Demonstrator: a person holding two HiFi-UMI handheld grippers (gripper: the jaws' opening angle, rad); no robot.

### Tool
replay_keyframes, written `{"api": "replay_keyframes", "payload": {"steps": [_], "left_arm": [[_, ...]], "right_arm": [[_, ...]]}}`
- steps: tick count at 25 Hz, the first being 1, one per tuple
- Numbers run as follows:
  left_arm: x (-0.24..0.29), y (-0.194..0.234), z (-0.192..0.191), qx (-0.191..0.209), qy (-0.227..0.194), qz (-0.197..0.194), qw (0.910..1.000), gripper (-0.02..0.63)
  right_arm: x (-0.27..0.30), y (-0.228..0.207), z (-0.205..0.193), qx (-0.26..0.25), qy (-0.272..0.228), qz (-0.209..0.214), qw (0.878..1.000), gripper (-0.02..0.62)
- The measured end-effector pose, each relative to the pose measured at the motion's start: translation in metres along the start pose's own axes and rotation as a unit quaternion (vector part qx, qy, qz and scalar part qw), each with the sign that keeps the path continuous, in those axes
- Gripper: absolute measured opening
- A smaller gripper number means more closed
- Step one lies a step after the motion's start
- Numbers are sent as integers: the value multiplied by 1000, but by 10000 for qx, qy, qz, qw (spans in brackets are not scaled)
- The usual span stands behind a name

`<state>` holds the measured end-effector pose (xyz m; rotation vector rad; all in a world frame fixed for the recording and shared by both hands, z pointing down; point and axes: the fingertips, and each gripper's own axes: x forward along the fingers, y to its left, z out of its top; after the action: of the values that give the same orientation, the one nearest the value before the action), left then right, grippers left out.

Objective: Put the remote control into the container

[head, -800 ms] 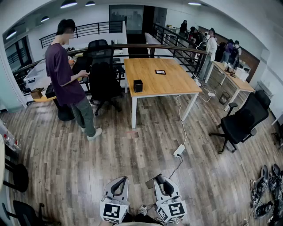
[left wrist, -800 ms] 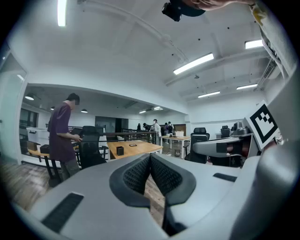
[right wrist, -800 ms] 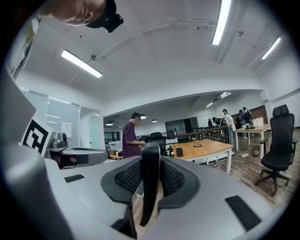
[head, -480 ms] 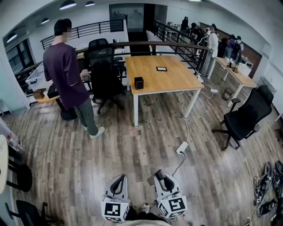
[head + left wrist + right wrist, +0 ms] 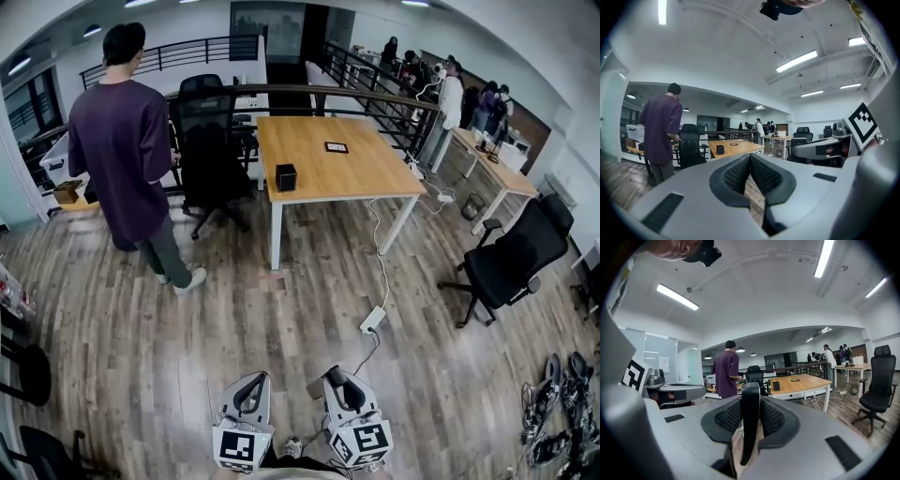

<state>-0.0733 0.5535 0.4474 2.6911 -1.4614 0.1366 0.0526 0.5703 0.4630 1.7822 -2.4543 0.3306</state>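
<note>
Right gripper (image 5: 751, 403) fingers clamped on upright remote control (image 5: 750, 427), lower centre. Left gripper (image 5: 750, 158) fingers closed, empty. Container (image 5: 286, 177) on tabletop (image 5: 347, 173), upper centre, well apart. Risk: remote slips from narrow grip during long carry.

Ahead of you the wooden table (image 5: 361, 173) stands on white legs; on its top, near the front left corner, sits the small black container (image 5: 286, 177); further back, well apart from it, lies a flat dark slab (image 5: 336, 147); the rest of the top is bare wood. Under you runs the plank floor (image 5: 234, 328); on it, between you and the table, lies a white power strip (image 5: 372, 320), its cable (image 5: 380, 258) trailing up towards the table; a black office chair (image 5: 502, 267) stands to your right; a tangle of dark gear (image 5: 553, 412) lies at the far right edge.
</note>
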Motion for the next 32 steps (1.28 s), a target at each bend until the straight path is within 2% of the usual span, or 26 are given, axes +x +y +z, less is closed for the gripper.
{"api": "replay_keyframes", "payload": {"steps": [2, 7, 10, 14, 18, 25, 32], "left_arm": [[19, 14, 2, 63, 126, -95, 9999, 12], [60, 47, 12, 52, -6, -225, 9997, 12], [82, 67, 17, 118, 233, -326, 9991, 12], [111, 93, 23, 67, -1, -488, 9988, 12], [129, 121, 26, 139, 282, -683, 9972, 12], [146, 163, 27, 190, 258, -788, 9964, 12], [165, 174, 24, 122, 264, -853, 9959, 12]], "right_arm": [[21, -4, 7, -9, 0, -44, 10000, 106], [68, -7, 23, -65, 3, -124, 9999, 106], [96, -9, 36, -112, -41, -164, 9998, 106], [128, -14, 48, -132, -57, -381, 9992, 106], [160, -11, 55, -103, -29, -542, 9985, 106], [200, 4, 59, -108, -48, -569, 9983, 106], [224, -3, 68, -128, -35, -626, 9980, 106]]}}
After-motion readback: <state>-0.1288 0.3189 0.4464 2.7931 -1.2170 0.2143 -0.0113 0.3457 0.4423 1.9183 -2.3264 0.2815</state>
